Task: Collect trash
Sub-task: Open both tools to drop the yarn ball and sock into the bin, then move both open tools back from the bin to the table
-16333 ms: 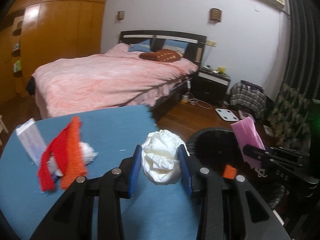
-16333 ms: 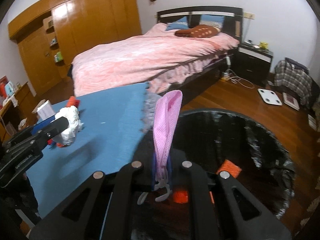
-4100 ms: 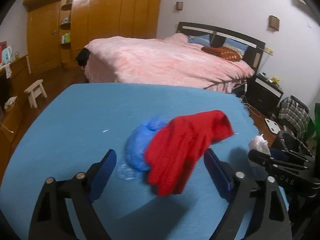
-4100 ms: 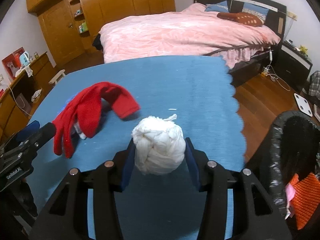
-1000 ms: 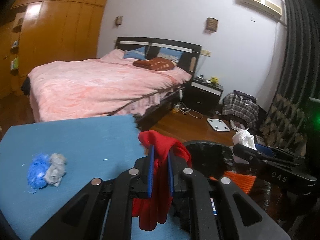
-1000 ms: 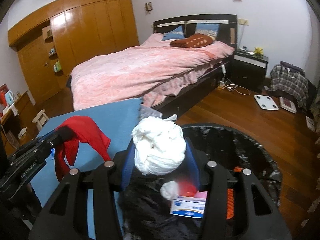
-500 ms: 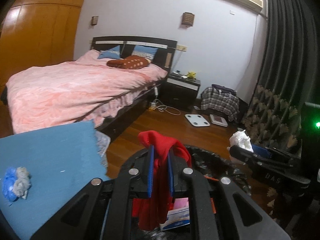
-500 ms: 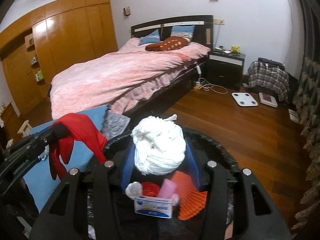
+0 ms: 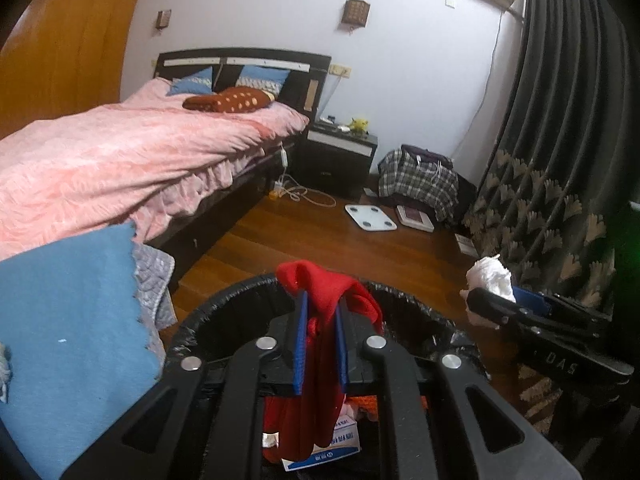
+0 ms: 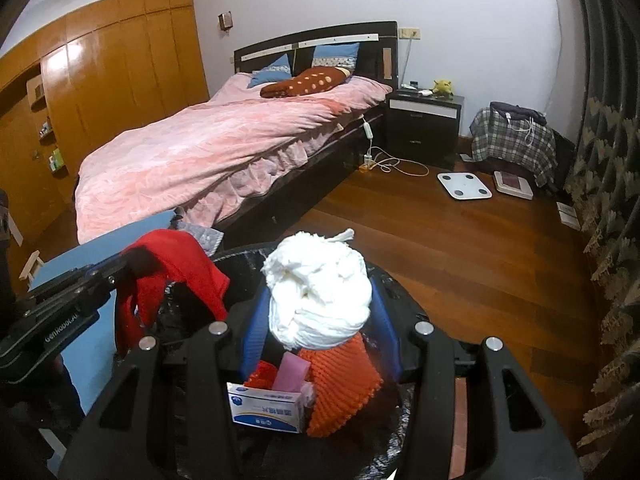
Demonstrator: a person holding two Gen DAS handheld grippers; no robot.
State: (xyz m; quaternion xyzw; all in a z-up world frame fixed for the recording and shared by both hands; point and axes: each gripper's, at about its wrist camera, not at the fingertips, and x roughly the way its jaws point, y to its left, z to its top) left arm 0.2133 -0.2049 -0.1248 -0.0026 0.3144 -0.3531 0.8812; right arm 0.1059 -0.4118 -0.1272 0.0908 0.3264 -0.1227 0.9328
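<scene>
Trash is mostly gathered: the black-lined bin [image 10: 404, 292] beside the counter's [image 9: 72, 300] scalloped edge already holds an orange knit piece [image 10: 340, 388], a pink scrap [image 10: 290, 376] and a small blue-and-white box [image 10: 266, 408]. My left tool [image 9: 320, 340] is pinching a red glove [image 9: 324, 292] over the bin's mouth, and my right tool [image 10: 316, 336] is clamped on a white wad [image 10: 320, 296] above it, neither dropped yet. I judge both releases are left, plus a scrap [image 9: 3, 364] at the counter's far left edge.

Both grippers moved from blue table [image 9: 72, 320] to over bin [image 9: 224, 312]; red glove [image 9: 320, 320], white wad [image 10: 320, 288] carried along
</scene>
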